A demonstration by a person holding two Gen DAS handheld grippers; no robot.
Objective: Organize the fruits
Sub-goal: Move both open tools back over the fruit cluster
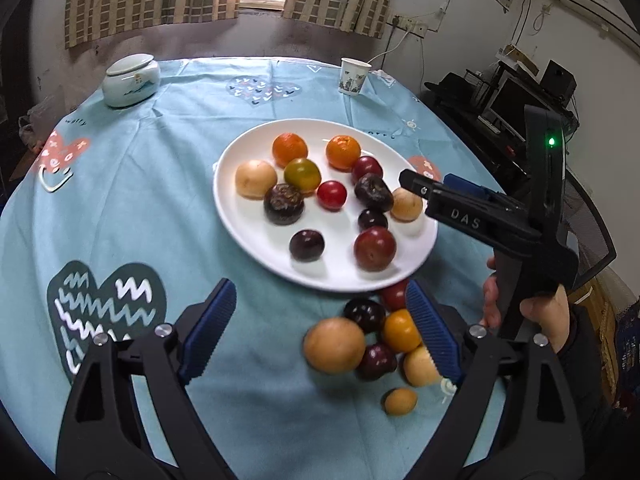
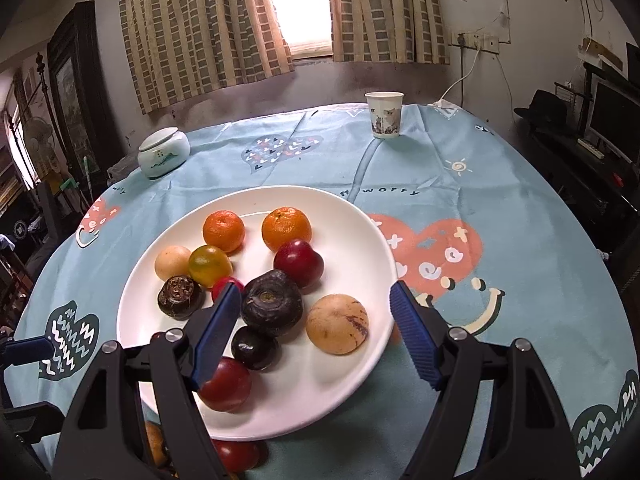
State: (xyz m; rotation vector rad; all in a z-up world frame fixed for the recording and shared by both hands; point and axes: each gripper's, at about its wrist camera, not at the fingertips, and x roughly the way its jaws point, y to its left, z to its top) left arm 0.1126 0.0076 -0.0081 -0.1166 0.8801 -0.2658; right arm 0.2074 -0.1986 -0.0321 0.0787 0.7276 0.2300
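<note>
left hand-held gripper (image 1: 320,328): released, empty, over loose fruits (image 1: 334,345) on table (image 1: 160,200), near side of plate (image 1: 248,224) | right hand-held gripper (image 2: 314,330): released, empty, over plate's fruit (image 2: 337,323)

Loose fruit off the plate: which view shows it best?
The left wrist view: the whole pile of loose fruit lies unhidden on the tablecloth before the plate. The right wrist view shows only bits at its bottom edge.
</note>
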